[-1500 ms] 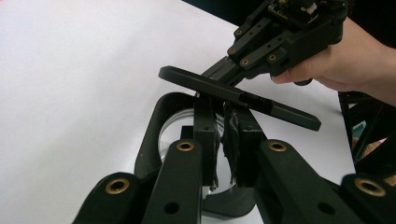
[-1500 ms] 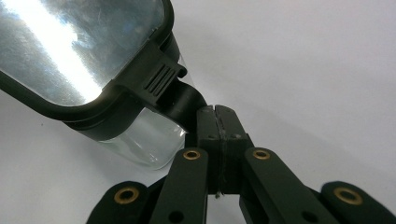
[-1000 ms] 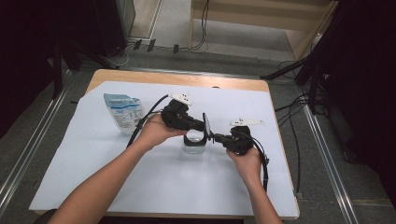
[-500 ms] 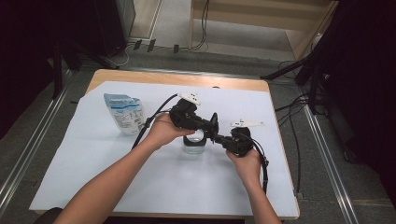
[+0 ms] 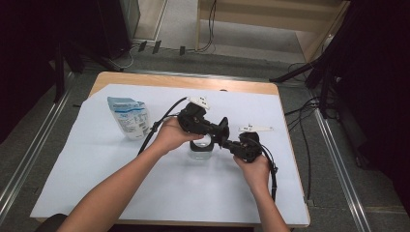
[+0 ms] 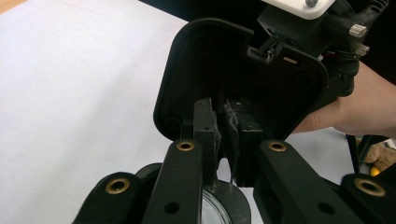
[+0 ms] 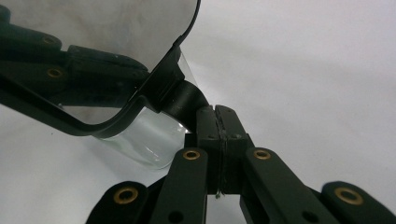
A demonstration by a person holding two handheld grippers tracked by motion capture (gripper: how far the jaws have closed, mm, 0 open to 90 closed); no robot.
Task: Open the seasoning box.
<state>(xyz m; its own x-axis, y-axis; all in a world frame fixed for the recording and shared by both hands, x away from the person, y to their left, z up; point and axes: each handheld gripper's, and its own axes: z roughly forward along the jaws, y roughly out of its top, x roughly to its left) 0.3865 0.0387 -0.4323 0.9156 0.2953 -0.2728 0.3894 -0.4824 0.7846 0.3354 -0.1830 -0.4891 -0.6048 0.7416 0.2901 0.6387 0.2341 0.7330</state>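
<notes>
A person works two hand-held grippers over a wooden table (image 5: 270, 89) covered by a white sheet (image 5: 96, 174). A blue-and-white pouch (image 5: 129, 117) stands well apart at the left.

The job centres on a clear jar (image 5: 200, 152) in the middle of the sheet, between the two hands. Its black lid (image 6: 205, 60) stands tilted up on edge above the jar's mouth.

The left gripper (image 6: 223, 126) has its jaws narrowed onto the lid's rim, one pad on each face. The right gripper (image 7: 219, 126) is closed tight, with its tips against the black knuckle at the lid's corner, just above the glass. Whether anything thin is pinched between those tips cannot be told.

The step appears to be swinging the lid open. Doing it well likely means:

- **Left hand (image 5: 169, 135):** follow the arc around the corner knuckle rather than pulling straight up, which could drag the light jar off the sheet or tip it.
- **Right hand (image 5: 254, 166):** hold firm and low as the anchor, pressing toward the table rather than sideways.
- **Grip:** the pinch on the rim is shallow, so a slow, even turn of the wrist guards against the lid slipping free and snapping back onto the glass.
</notes>
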